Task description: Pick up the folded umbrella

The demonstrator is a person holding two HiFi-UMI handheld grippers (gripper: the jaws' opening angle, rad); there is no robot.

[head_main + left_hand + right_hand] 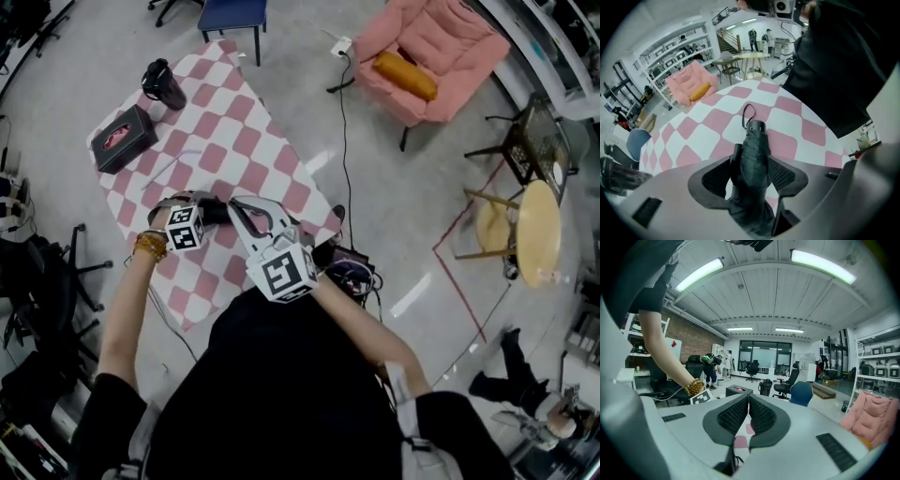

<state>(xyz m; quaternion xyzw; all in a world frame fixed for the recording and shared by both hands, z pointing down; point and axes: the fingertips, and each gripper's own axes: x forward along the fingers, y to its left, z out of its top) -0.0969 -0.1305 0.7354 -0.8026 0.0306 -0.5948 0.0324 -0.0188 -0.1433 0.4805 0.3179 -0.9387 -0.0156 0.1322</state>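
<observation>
Umbrella (752, 154), folded and black, lies flat on the checked table (797, 112). Its capped end and strap loop (748, 112) point away from the left gripper (751, 177). That gripper points steeply down at it with its 2 jaws spread wide, 1 on each side of the folded canopy, so the body sits in the gap. The right-hand pad looks just beside the fabric, the other shows a strip of cloth between, and neither seems to press yet. Straddling the thick middle rather than the strap is probably meant to give a balanced hold once the jaws close. The right gripper (748, 414) hangs roughly level above the table, near the left one, its jaws together on nothing, seemingly parked out of the way. A box (124, 138) stands well apart toward the table's far side, so it should not hinder the lift.
</observation>
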